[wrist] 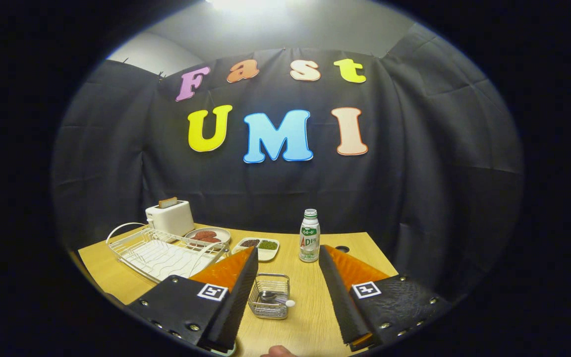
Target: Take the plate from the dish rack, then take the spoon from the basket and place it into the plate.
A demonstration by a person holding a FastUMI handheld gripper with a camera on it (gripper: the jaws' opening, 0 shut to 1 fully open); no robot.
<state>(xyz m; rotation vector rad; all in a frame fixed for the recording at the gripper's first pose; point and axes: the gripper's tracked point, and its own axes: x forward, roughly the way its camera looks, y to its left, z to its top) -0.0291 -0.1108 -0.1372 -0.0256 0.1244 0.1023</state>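
The fingers (pixel 288 258) are standing wide apart, gripping nothing, with a small wire basket (pixel 269 296) sitting between them on the wooden table (pixel 310 317); a spoon (pixel 273 298) is lying inside it, its handle partly hidden by the mesh. Beyond the left finger, a white wire dish rack (pixel 159 252) is lying near a toaster (pixel 170 217); no plate is making itself out in the rack. A round plate of food (pixel 207 235), a divided dish (pixel 259 246) and a capped bottle (pixel 309 236) are standing farther back.

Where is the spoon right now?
In the gripper view, the spoon lies inside the small wire basket on the wooden table, between the open gripper's fingers, nearer than the bottle.
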